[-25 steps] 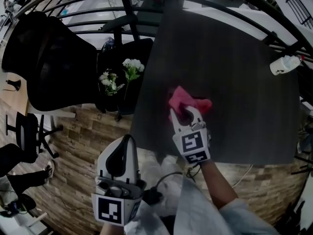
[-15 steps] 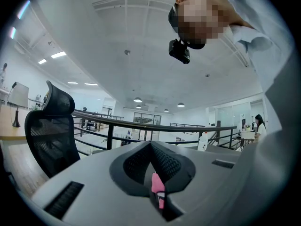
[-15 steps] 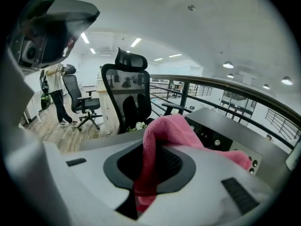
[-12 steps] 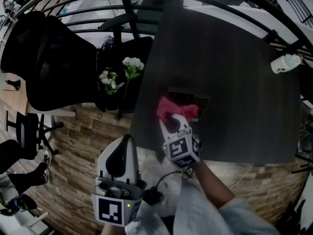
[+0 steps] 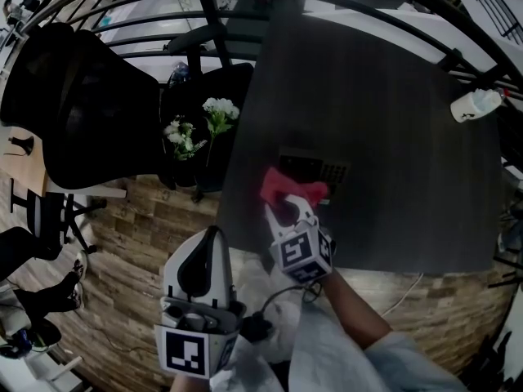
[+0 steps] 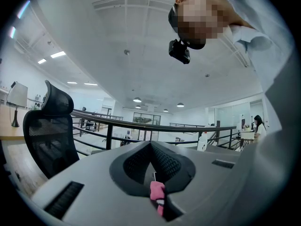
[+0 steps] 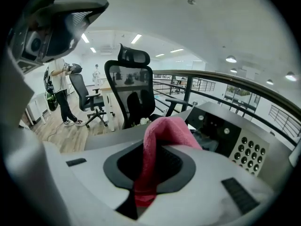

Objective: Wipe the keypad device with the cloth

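Observation:
The keypad device (image 5: 320, 167) is a dark flat box with round keys, lying on the dark table (image 5: 392, 137). In the right gripper view the keypad device (image 7: 237, 138) lies just beyond the jaws, to the right. My right gripper (image 5: 289, 198) is shut on the pink cloth (image 5: 288, 186), which rests at the device's near left corner. The cloth (image 7: 160, 147) bulges up between the right gripper's (image 7: 157, 161) jaws. My left gripper (image 5: 212, 233) hangs off the table's near left side, shut and empty in the head view. A small pink patch shows in the left gripper's (image 6: 151, 146) jaw slit.
A black office chair (image 5: 82, 96) and white flowers (image 5: 203, 123) stand left of the table. A white bottle (image 5: 476, 106) lies at the table's far right. A cable (image 5: 274, 302) hangs by the near edge. A person (image 7: 60, 91) stands far off by another chair.
My right gripper slid the cloth left and toward the near edge, off the keypad device, which now shows. The left gripper stayed put.

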